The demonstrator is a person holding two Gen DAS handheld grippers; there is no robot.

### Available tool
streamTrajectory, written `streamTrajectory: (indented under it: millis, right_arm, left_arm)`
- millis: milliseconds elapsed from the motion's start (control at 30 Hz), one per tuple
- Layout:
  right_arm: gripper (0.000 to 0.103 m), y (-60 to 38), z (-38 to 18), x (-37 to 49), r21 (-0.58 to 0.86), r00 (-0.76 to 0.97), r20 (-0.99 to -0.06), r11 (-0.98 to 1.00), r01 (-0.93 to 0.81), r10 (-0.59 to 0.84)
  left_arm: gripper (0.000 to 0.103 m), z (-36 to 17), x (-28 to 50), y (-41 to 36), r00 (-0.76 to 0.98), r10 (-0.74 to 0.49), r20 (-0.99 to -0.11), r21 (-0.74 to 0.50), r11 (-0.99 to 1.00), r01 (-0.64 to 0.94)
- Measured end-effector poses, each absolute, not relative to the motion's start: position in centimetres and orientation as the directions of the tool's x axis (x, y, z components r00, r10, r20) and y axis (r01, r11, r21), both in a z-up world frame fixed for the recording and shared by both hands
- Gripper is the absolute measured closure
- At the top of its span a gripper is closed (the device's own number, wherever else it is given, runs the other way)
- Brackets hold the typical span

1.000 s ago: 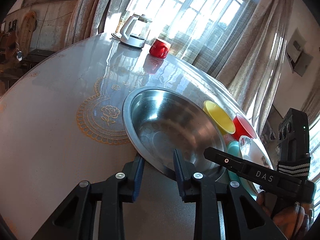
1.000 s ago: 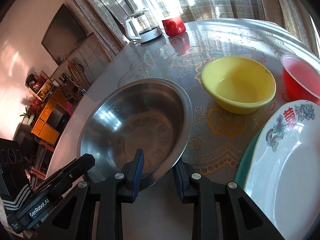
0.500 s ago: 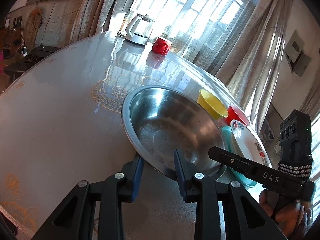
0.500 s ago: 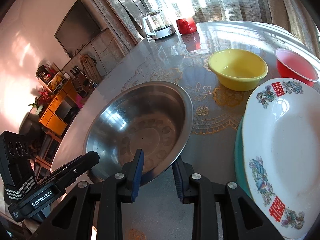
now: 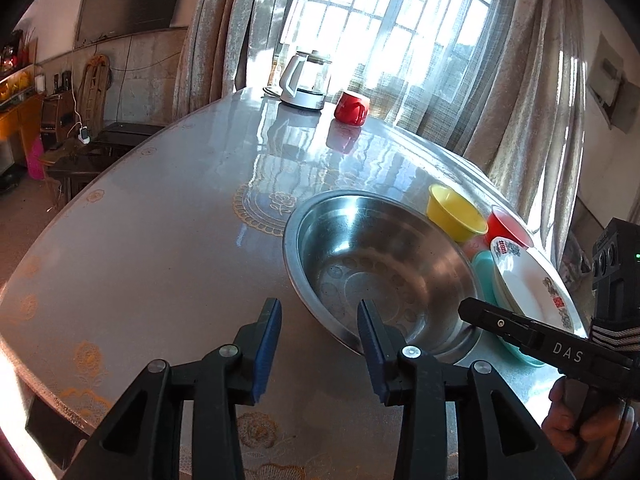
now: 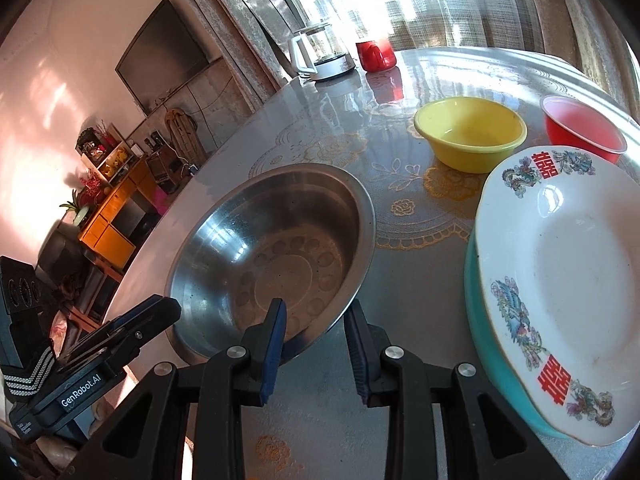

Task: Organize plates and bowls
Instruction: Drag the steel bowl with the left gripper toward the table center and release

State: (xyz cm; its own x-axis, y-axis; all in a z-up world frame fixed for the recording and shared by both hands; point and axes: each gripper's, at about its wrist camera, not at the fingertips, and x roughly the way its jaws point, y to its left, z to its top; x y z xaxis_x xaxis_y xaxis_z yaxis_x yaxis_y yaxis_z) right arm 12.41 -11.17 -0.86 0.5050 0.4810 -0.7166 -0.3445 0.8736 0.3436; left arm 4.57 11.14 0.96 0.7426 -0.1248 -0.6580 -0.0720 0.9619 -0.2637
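Steel bowl [image 5: 384, 264]: wide, shiny, ringed base, on tabletop [image 5: 160, 248] left of white plate [image 6: 568, 280] | change: our left gripper [image 5: 318, 344] just opened, fingers released, rim now beside right finger, not between | right gripper [image 6: 314, 340]: angled down, fingers straddle near rim, hold uncertain.

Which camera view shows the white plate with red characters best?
The right wrist view: the white plate shows nearly whole, resting on a teal plate. The left wrist view shows it small, at a shallow angle, partly hidden behind the right gripper.
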Motion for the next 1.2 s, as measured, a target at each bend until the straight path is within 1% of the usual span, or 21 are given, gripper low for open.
streamTrajectory:
  millis: [100,267,667,767,967,1133,1200]
  right_arm:
    - [0.069,-12.0,-0.7,12.1,0.352,0.515,-0.706,0.872,-0.341,0.486]
    - [0.069,-13.5,-0.2,11.4,0.341,0.542,-0.695,0.880,-0.332,0.473]
    - [0.069,-16.8,1.8,11.4,0.378,0.584,-0.648,0.872,-0.310,0.489]
    - [0.069,-17.7,2.1,11.9,0.391,0.588,-0.647,0.873,-0.292,0.486]
    - [0.069,-20.1,2.3,14.2,0.420,0.602,-0.650,0.879,-0.225,0.465]
    - [0.069,-22.0,2.7,16.4,0.417,0.623,-0.656,0.893,-0.170,0.425]
    - [0.070,-22.3,2.9,17.5,0.407,0.627,-0.662,0.900,-0.158,0.410]
  left_arm:
    - [0.061,1.5,4.3,11.2,0.755,-0.086,-0.650,-0.229,0.969,-0.087]
    - [0.060,2.0,4.4,10.4,0.765,-0.074,-0.640,-0.202,0.976,-0.075]
    - [0.059,2.9,6.0,7.7,0.762,-0.096,-0.640,-0.154,0.988,-0.005]
    - [0.056,3.0,6.9,6.9,0.755,-0.102,-0.648,-0.144,0.990,0.010]
    - [0.054,3.6,9.3,5.2,0.737,-0.115,-0.667,-0.127,0.991,0.039]
    - [0.053,3.7,12.4,4.1,0.691,-0.153,-0.706,-0.155,0.986,0.060]
    - [0.053,3.5,13.8,3.9,0.660,-0.178,-0.730,-0.192,0.980,0.053]
